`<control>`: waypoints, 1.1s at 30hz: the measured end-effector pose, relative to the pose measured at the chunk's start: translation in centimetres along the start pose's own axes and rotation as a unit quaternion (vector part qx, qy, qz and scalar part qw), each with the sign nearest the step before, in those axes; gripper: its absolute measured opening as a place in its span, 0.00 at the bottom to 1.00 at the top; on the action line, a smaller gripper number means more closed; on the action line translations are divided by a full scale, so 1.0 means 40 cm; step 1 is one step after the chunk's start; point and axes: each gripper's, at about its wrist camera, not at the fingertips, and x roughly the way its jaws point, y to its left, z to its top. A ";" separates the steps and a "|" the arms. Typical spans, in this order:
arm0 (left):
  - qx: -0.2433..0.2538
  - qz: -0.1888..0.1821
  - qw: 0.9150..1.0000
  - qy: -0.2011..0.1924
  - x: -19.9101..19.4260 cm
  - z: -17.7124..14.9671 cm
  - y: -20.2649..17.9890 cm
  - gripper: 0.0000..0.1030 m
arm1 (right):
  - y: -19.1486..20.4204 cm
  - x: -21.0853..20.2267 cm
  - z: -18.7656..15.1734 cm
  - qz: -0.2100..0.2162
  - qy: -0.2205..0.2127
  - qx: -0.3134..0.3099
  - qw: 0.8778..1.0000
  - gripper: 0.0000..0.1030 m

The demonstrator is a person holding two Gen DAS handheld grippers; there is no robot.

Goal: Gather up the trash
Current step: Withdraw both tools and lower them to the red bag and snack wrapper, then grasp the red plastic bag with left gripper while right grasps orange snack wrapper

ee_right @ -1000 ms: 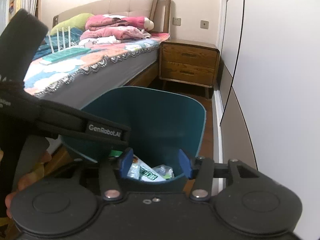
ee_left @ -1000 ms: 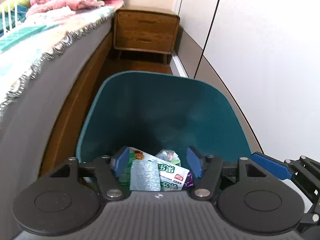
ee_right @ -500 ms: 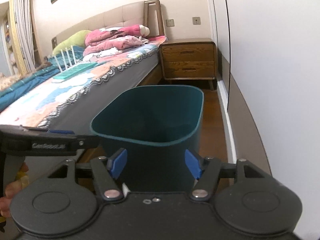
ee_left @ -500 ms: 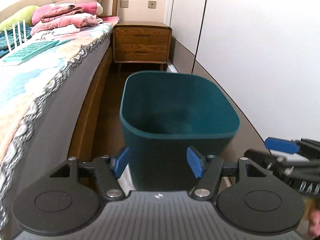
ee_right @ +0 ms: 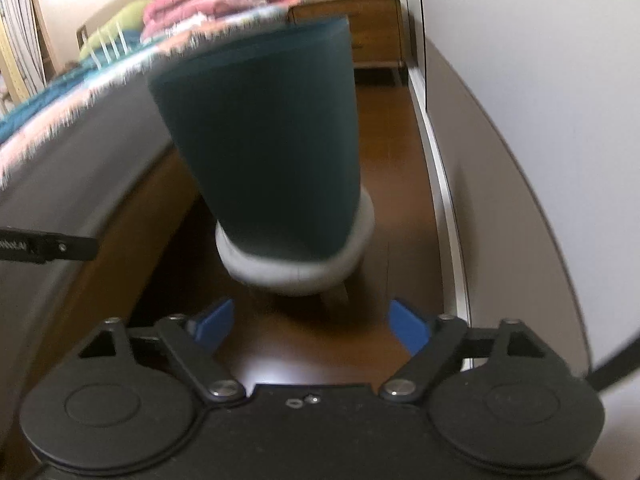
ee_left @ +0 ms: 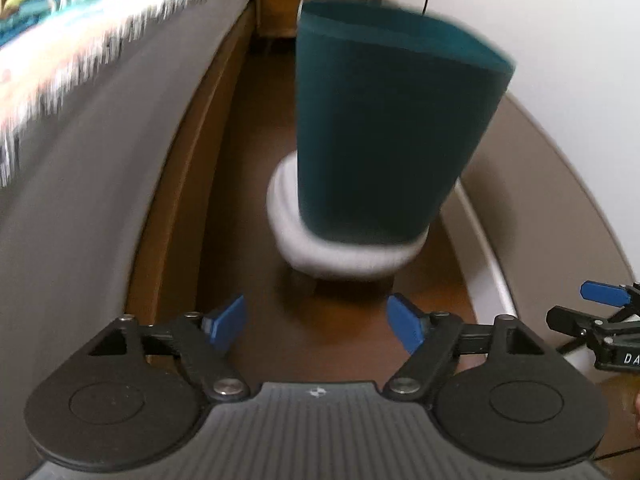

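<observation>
Teal plastic fills both views: the trash bin (ee_left: 384,128) stands upright on the dark wooden floor (ee_left: 256,264), seated in a pale grey base ring (ee_left: 320,256), in the aisle between the bed (ee_left: 72,168) and the white wardrobe wall (ee_left: 560,40). Everything is streaked with motion blur, so fine detail is lost, and the bin's inside is hidden from this low angle. Left gripper (ee_left: 316,326) is low and just short of the bin, its blue pads (ee_left: 228,320) spreading apart with only bare floor between them, nothing gripped. Right gripper (ee_right: 310,326) points at the bin too, jaws widening as well, blue fingertips (ee_right: 408,328) framing empty floor in front of the grey ring, nothing held. In the left view the right gripper's blue tip pokes in at the far right edge. A wooden nightstand (ee_right: 372,32) sits beyond the bin, with pink and green bedding (ee_right: 192,12) heaped at the head of the bed.
</observation>
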 end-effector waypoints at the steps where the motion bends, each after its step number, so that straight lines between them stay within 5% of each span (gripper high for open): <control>1: -0.007 0.003 1.000 0.008 0.011 -0.023 0.001 0.76 | 0.003 0.010 -0.016 0.010 0.008 -0.009 1.000 0.90; 8: -0.070 0.039 0.993 0.091 0.116 -0.206 0.006 0.76 | 0.065 0.107 -0.087 0.087 0.059 -0.067 0.992 0.92; 14: -0.067 0.069 0.977 0.191 0.217 -0.396 0.004 0.76 | 0.101 0.206 -0.139 0.111 0.126 -0.114 0.979 0.92; 24: -0.108 0.092 0.938 0.316 0.356 -0.621 0.048 0.76 | 0.144 0.361 -0.291 0.102 0.241 -0.164 0.951 0.90; 29: -0.131 0.064 0.923 0.356 0.418 -0.681 0.037 0.76 | 0.134 0.430 -0.385 0.089 0.295 -0.164 0.937 0.83; 33: -0.100 0.078 0.927 0.352 0.458 -0.695 0.017 0.76 | 0.131 0.467 -0.433 0.065 0.314 -0.188 0.928 0.83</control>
